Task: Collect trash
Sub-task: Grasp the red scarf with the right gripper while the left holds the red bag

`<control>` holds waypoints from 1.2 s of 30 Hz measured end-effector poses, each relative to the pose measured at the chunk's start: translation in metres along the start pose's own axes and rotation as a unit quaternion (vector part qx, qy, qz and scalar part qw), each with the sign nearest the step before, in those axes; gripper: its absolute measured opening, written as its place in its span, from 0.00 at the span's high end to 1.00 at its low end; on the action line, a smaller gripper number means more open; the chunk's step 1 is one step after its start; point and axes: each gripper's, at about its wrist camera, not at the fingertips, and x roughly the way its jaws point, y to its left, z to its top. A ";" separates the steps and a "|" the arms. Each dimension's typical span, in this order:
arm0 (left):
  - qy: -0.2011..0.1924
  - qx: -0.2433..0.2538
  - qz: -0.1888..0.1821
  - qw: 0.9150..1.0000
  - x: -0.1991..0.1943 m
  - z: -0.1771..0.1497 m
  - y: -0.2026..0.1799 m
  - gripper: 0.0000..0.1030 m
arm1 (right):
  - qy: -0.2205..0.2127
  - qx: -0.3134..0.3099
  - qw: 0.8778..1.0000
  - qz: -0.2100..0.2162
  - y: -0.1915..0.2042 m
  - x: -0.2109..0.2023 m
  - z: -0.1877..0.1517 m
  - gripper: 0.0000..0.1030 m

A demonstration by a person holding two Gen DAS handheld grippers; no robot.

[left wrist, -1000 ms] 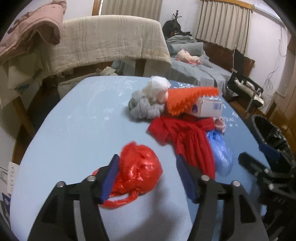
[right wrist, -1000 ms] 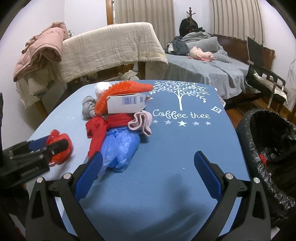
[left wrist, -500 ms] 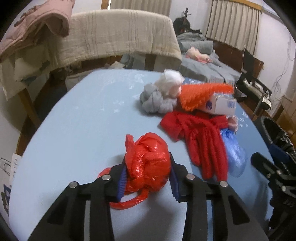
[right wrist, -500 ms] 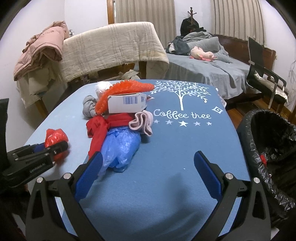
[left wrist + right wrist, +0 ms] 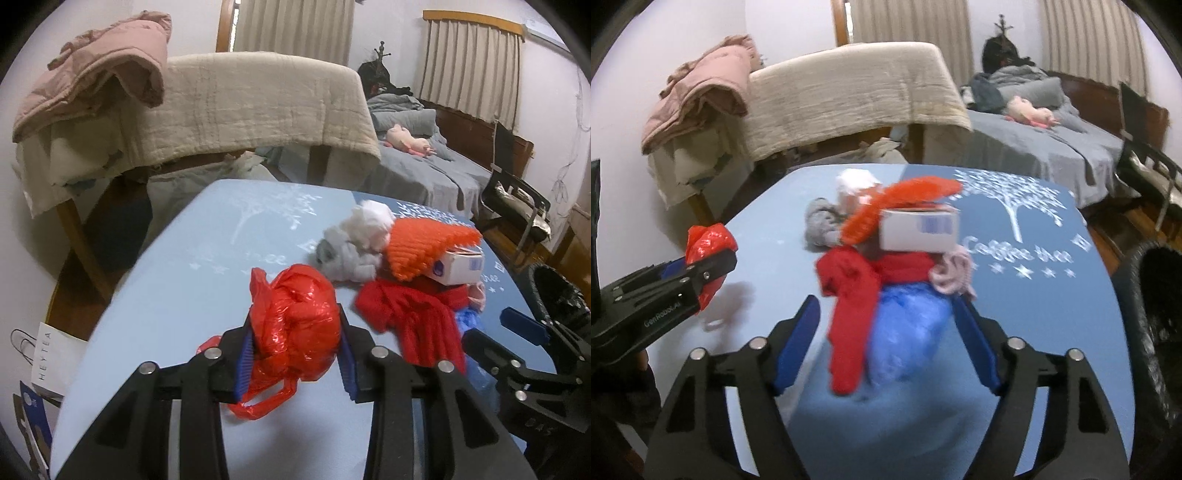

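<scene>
The left gripper point(image 5: 295, 350) is holding a crumpled red plastic bag point(image 5: 299, 332) between its two blue pads, which are pressing on both sides of it; a loop of the bag is hanging down under the pads. In the right wrist view the same bag point(image 5: 707, 240) is sitting in that gripper at the left edge of the counter point(image 5: 1034, 325), raised a little above the blue cloth, with a faint shadow under it. The right gripper point(image 5: 886, 339) is closing its jaws, but the pads are not pressing on anything at this moment; a crumpled blue plastic bag point(image 5: 908, 332) is lying between them on the counter, and the hanging end of a red knitted scarf point(image 5: 853, 306) is lying between them too, just left of the blue bag. Behind these two things, a white cardboard box point(image 5: 918, 230) is resting on the pile, touching an orange knitted hat point(image 5: 886, 203) and a small pink knitted piece point(image 5: 953, 275). A grey cloth point(image 5: 820, 225) and something white point(image 5: 857, 182) are lying at the far left side of the pile. At the right edge, beside the counter, a bin with a black liner point(image 5: 1152, 332) is standing. Behind the counter, a beige blanket point(image 5: 857, 92) is hanging over furniture, and a bed point(image 5: 1052, 147) is standing further back.
</scene>
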 end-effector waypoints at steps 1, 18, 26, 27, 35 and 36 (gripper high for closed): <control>0.000 -0.002 0.002 1.000 0.000 0.001 0.003 0.63 | 0.002 -0.007 1.000 0.003 0.005 0.003 0.002 0.36; 0.000 -0.013 0.005 1.000 0.001 0.000 0.018 0.62 | 0.027 -0.036 0.998 0.048 0.024 0.008 0.013 0.95; -0.011 0.002 -0.009 1.000 -0.013 0.002 0.002 0.62 | -0.001 -0.026 0.997 0.070 0.014 -0.031 0.018 0.96; -0.011 0.004 -0.010 1.000 -0.014 0.003 0.000 0.62 | -0.001 -0.033 0.998 0.062 0.013 -0.034 0.017 0.96; 0.011 0.019 -0.018 1.000 -0.006 -0.008 -0.014 0.62 | 0.049 -0.023 0.998 0.038 -0.012 -0.025 -0.013 0.81; 0.013 0.021 -0.018 1.000 -0.005 -0.010 -0.015 0.62 | 0.050 -0.020 0.998 0.039 -0.014 -0.026 -0.015 0.73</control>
